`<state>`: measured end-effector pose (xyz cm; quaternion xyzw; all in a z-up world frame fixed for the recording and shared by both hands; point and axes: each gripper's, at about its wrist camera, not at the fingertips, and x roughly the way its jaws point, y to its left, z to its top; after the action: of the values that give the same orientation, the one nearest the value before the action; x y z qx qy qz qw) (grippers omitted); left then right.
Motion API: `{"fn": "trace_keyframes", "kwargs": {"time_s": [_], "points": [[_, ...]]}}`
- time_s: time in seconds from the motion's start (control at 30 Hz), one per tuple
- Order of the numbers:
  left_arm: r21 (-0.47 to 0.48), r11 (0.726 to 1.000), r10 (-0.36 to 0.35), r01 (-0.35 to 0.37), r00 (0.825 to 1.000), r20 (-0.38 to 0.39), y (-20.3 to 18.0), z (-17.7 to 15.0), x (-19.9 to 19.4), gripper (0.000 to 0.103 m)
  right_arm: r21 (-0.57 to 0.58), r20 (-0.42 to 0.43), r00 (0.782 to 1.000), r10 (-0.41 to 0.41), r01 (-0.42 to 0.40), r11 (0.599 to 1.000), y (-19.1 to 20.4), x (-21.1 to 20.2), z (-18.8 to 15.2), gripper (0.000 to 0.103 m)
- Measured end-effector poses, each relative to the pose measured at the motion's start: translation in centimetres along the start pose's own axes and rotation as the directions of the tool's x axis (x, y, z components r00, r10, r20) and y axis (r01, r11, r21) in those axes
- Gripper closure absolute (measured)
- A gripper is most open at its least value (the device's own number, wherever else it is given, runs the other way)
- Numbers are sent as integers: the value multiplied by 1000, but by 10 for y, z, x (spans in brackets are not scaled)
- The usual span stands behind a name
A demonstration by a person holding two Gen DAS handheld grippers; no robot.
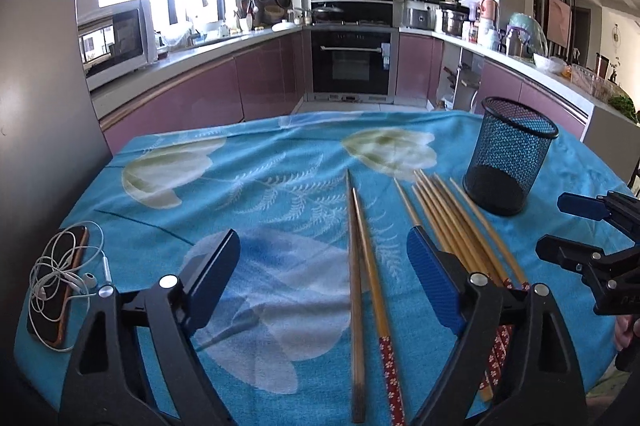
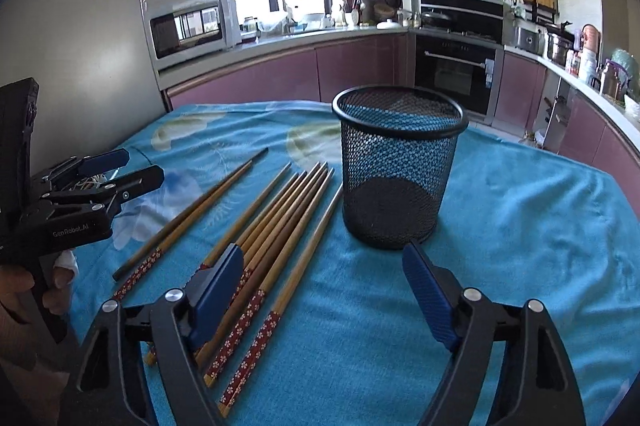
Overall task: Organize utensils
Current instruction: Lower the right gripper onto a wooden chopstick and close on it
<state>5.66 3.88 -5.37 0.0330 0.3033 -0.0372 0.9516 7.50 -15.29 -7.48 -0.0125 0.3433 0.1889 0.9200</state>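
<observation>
Nearest, the left hand-held gripper (image 1: 322, 280) hovers with its jaws apart, nothing between the pads, above a pair of chopsticks (image 1: 362, 278) lying on the blue flowered cloth (image 1: 260, 186) of the worktop. The right hand-held gripper (image 2: 322, 292) is likewise spread and empty, beside the bundle of chopsticks (image 2: 280, 222). Farther right, the mesh cup (image 2: 396, 166) stands upright, empty. A phone with earphones (image 1: 60, 278) lies far left.

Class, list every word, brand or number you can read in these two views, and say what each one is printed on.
"GenRobot.AI": white lettering on the black body of the left gripper, seen in the right wrist view.
Sticker on the black built-in oven door: too small to read.
Nothing else is legible.
</observation>
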Motion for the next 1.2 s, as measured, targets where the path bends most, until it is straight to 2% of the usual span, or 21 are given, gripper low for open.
{"fn": "trace_keyframes", "kwargs": {"time_s": [0.2, 0.37, 0.5, 0.67, 0.97, 1.03, 1.13, 1.2], "points": [[38, 999, -24, 29, 992, -121, 1, -11, 28, 37, 11, -98, 995, 11, -10, 1000, 1, 18, -1, 46], [16, 998, -58, 61, 983, -174, 6, -11, 41, 46, 22, -145, 989, 17, -14, 1000, 2, 29, -1, 61], [17, 998, -63, 68, 975, -214, 7, -12, 47, 51, 14, -159, 987, 20, -18, 1000, 1, 32, -1, 63], [10, 993, -113, 119, 961, -252, 7, -13, 51, 55, -5, -184, 983, 6, -6, 1000, 1, 34, 1, 68], [48, 989, -124, 143, 955, -270, -3, -6, 64, 56, -55, -208, 978, -27, 16, 998, 6, 46, 10, 67], [49, 987, -133, 152, 951, -278, -6, -3, 70, 59, -55, -209, 978, -25, 13, 998, 6, 50, 13, 68], [47, 986, -140, 160, 948, -285, -9, 5, 79, 64, -34, -207, 978, -8, 1, 999, 3, 54, 16, 78], [36, 986, -144, 161, 946, -290, -11, 10, 87, 70, 6, -209, 978, 23, -22, 1000, -2, 55, 18, 93]]}}
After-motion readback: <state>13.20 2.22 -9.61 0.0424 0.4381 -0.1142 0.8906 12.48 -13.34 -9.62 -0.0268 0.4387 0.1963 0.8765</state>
